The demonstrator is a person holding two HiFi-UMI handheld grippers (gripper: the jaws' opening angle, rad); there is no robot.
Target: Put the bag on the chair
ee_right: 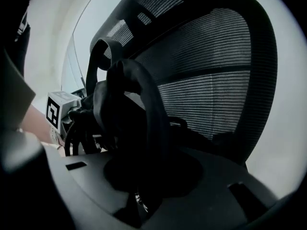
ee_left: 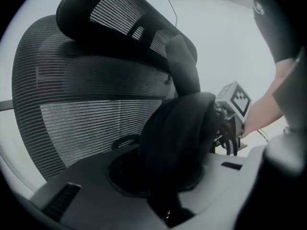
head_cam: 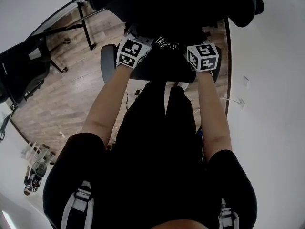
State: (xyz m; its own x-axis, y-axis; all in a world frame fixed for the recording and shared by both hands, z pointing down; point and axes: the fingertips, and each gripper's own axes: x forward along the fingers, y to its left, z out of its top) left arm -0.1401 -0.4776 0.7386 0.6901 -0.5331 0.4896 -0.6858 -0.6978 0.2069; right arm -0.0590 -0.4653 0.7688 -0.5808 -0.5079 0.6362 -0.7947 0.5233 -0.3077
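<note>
Nearest the person, the left gripper (head_cam: 138, 47) and the right gripper (head_cam: 201, 55) each have their fingers clamped on the black fabric of the bag (ee_left: 177, 138). It hangs between them just over the seat (head_cam: 108, 58) of the mesh chair (ee_left: 86, 104); I cannot tell whether it touches. I'd judge this the setting-down step. Next, lower it until the seat bears it, then part both pairs of fingers. One bag, two grippers, one chair ahead; far left, what looks like a second chair (head_cam: 19, 75).
</note>
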